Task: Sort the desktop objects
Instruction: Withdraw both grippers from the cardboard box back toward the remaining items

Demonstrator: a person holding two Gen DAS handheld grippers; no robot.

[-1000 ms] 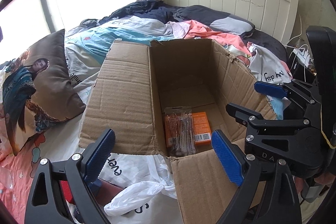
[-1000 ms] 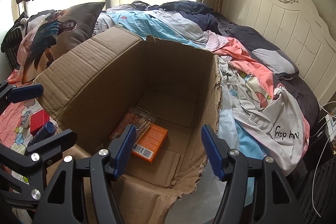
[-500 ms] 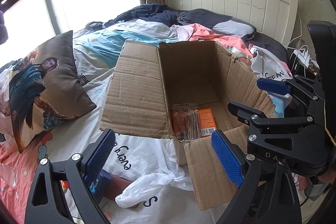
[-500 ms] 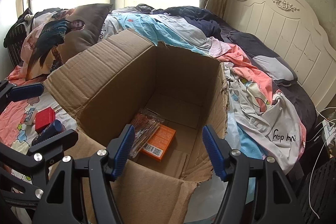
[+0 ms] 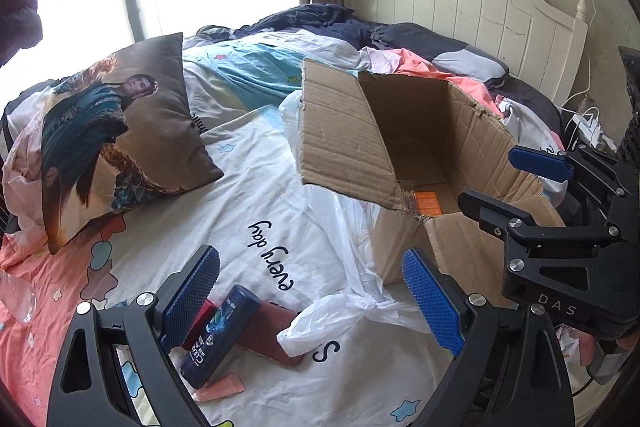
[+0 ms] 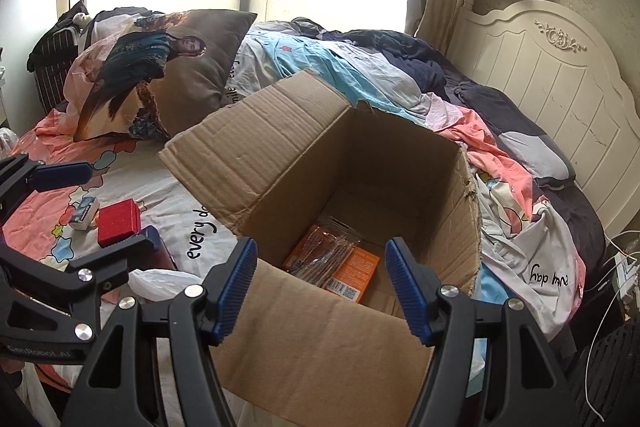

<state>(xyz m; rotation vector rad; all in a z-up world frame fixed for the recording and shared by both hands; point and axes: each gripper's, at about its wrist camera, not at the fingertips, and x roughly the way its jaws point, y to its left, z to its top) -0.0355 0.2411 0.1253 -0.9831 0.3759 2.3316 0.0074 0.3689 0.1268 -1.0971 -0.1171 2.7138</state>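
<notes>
Hovering empty between picks: left tool (image 5: 312, 295) and right tool (image 6: 320, 287) both gape apart. Next, dropping onto dark-blue plastic bottle (image 5: 218, 335), then brown cardboard box (image 6: 280, 155).

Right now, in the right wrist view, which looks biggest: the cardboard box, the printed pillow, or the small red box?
1. cardboard box, though it sits nearest the camera
2. printed pillow
3. small red box

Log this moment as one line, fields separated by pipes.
left gripper: open, empty | right gripper: open, empty | cardboard box: holds orange box, clear packet | on bed: blue bottle, red box
</notes>
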